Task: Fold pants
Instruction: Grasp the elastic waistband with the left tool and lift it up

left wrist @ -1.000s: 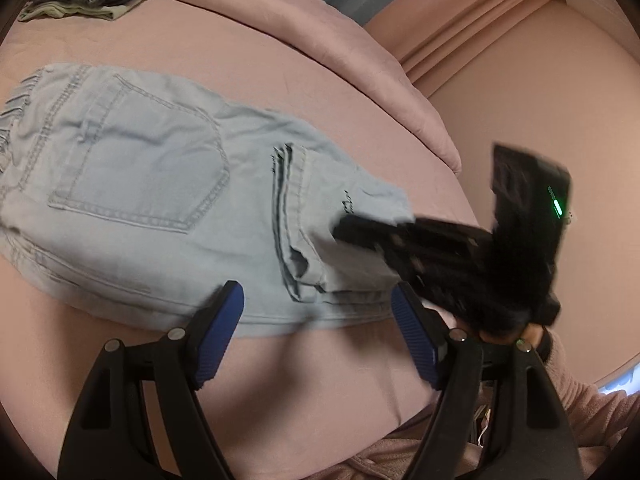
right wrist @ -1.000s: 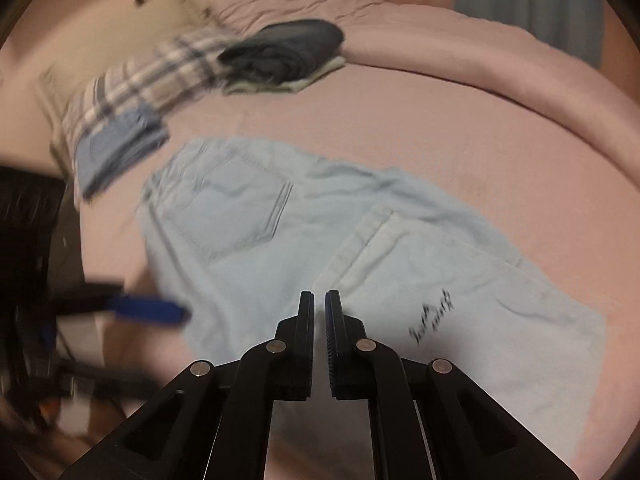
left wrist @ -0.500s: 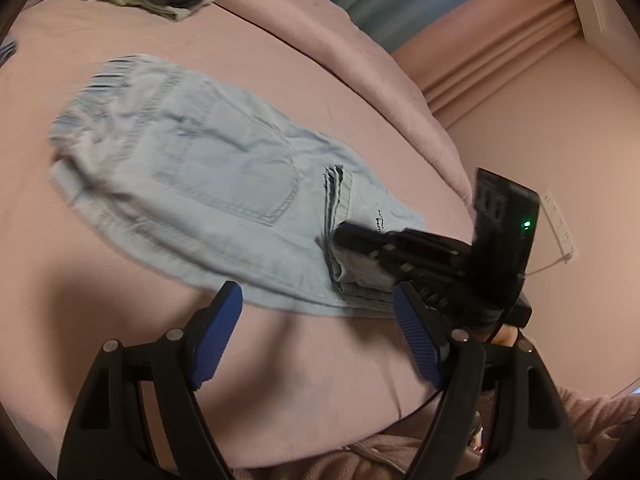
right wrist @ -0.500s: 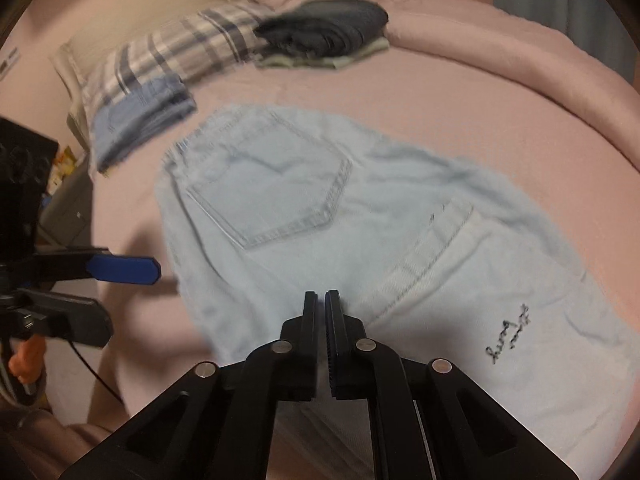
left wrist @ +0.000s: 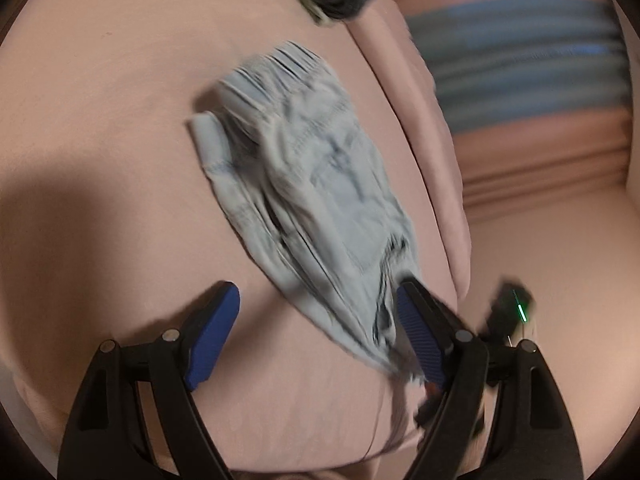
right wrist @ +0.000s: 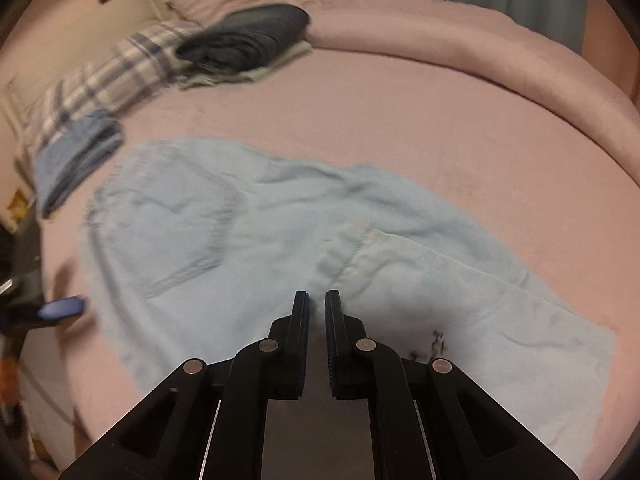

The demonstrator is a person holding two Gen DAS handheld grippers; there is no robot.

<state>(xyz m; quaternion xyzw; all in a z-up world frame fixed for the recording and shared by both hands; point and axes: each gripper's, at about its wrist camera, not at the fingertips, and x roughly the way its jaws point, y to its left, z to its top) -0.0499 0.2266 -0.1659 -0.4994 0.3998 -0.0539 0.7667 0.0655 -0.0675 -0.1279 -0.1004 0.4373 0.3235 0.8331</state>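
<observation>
Pale blue jeans (right wrist: pixel 248 220) lie on the pink bed (right wrist: pixel 400 120), waistband far left, one leg folded back over them at the right. In the left wrist view the jeans (left wrist: pixel 320 184) look bunched and blurred. My left gripper (left wrist: pixel 316 296) is open, and the near end of the jeans lies by its right pad (left wrist: pixel 420 340) without being pinched. Its blue pad (right wrist: pixel 60 308) shows at the left edge of the right wrist view. My right gripper (right wrist: pixel 316 300) is shut, low over the hem of the folded leg, and I see no cloth between its fingers.
A dark folded stack of clothes (right wrist: pixel 244 44) sits at the far side of the bed beside a plaid pillow (right wrist: pixel 112 76). A folded blue garment (right wrist: pixel 76 156) lies at the left edge. A rolled pink duvet (right wrist: pixel 480 40) runs along the back.
The left gripper has swung and rolled, so the jeans now run lengthwise away from it and reach its right pad. The jeans look more rumpled. The right gripper stays shut, shifted slightly.
</observation>
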